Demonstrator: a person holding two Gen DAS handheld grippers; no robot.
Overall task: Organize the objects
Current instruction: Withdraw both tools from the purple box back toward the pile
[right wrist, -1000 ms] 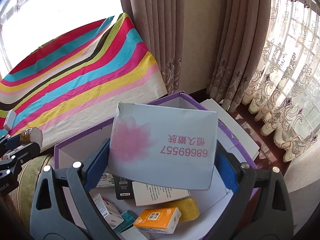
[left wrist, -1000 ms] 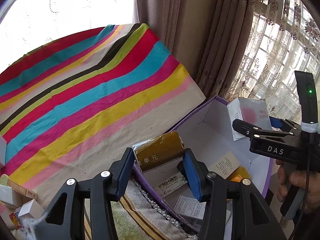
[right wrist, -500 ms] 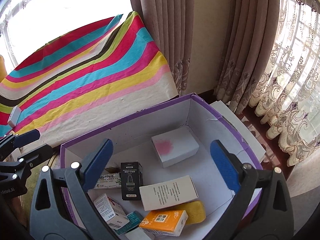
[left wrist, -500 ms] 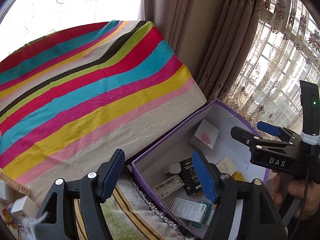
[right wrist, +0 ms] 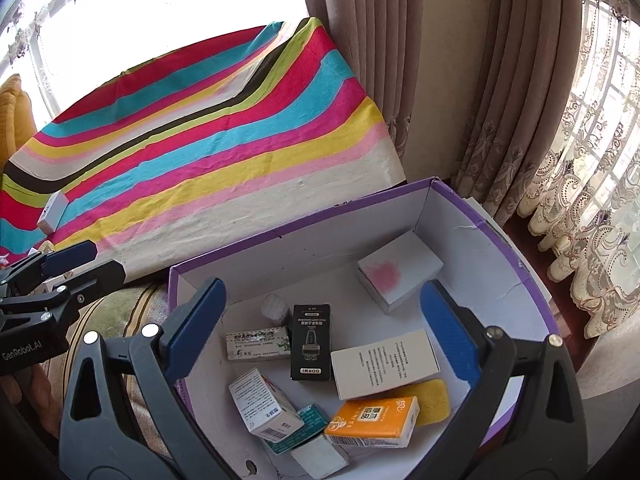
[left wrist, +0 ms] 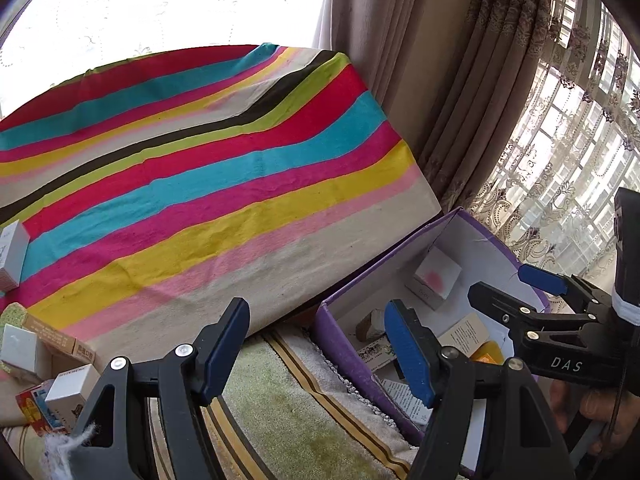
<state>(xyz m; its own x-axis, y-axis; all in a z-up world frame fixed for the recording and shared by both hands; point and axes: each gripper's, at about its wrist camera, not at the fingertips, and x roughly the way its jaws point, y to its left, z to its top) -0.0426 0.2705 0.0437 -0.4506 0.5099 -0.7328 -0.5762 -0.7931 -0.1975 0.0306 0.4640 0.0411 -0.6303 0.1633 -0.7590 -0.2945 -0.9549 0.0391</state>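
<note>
Right gripper (right wrist: 322,332) spread wide, holding nothing, hovering over the purple cardboard box with white interior (right wrist: 472,216). White carton with pink blotch (right wrist: 400,276) lies flat near the box's far corner, apart from the black carton (right wrist: 311,342). Left gripper (left wrist: 316,350) also spread, empty, above the box's near-left rim and striped towel (left wrist: 280,412).

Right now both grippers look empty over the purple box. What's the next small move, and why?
Probably swing the left gripper left toward the small boxes lying outside at the cloth's edge. Both it and the right gripper are open and hold nothing, the white box with the pink blot already lies inside the purple box, and the loose ones sit on the left gripper's side.
</note>
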